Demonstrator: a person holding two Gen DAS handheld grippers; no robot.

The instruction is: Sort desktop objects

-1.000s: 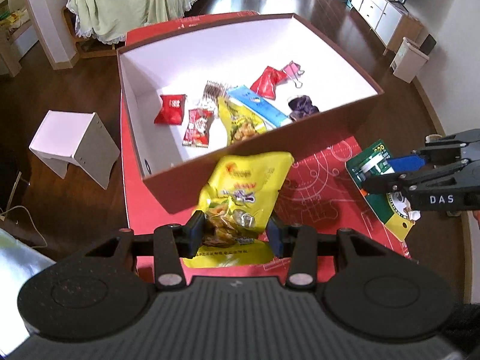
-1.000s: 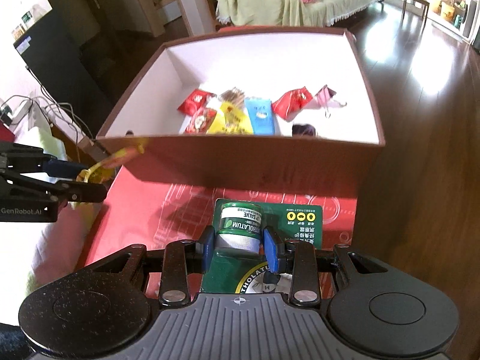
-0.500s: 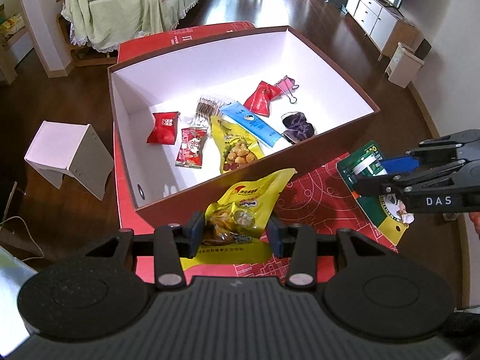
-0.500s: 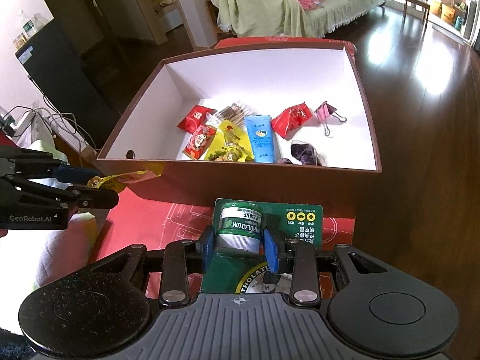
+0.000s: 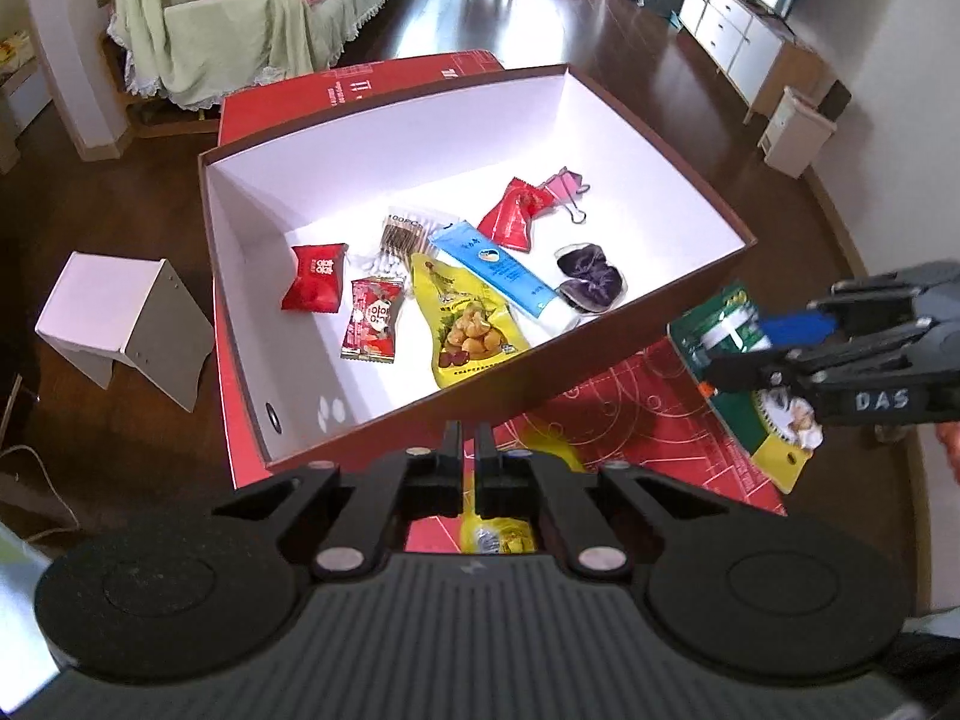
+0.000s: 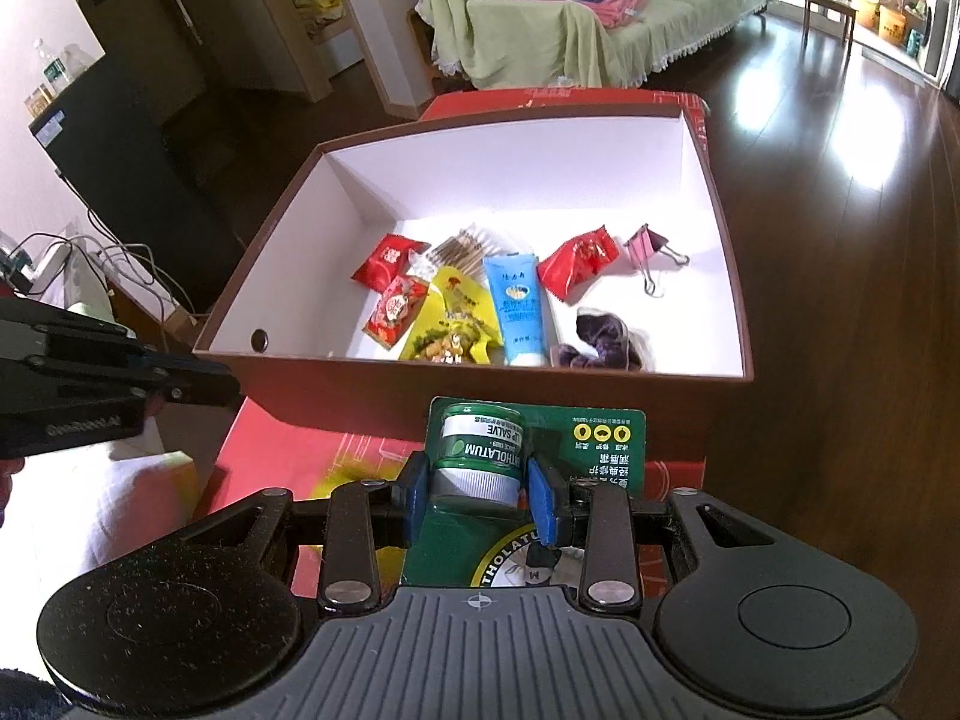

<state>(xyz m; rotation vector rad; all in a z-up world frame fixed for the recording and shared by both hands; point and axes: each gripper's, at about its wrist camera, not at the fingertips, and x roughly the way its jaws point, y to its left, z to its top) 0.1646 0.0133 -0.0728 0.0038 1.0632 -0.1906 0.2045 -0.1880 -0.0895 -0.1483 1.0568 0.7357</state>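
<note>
My left gripper (image 5: pixel 470 438) is shut just before the near wall of the brown, white-lined box (image 5: pixel 540 396), with nothing seen between its fingers. The yellow snack bag (image 5: pixel 498 537) lies below it on the red mat, blurred in the right wrist view (image 6: pixel 348 477). My right gripper (image 6: pixel 480 492) is shut on the green lip salve jar (image 6: pixel 480 450) with its green backing card, held in front of the box (image 6: pixel 600 387). Inside the box lie a second yellow bag (image 5: pixel 468 324), a blue tube (image 5: pixel 498 270), red packets, a purple scrunchie (image 5: pixel 591 282) and a pink clip.
The red mat (image 5: pixel 630 420) covers the table under the box. A white stool (image 5: pixel 120 324) stands on the dark floor to the left. A sofa with a green cover (image 6: pixel 600 30) is behind the box. Cables and a dark cabinet (image 6: pixel 120 138) are at the far left.
My left gripper's fingers have closed together and the yellow bag has left them, now lying lower on the mat. Both grippers rose, looking further into the box. The right still holds the salve.
</note>
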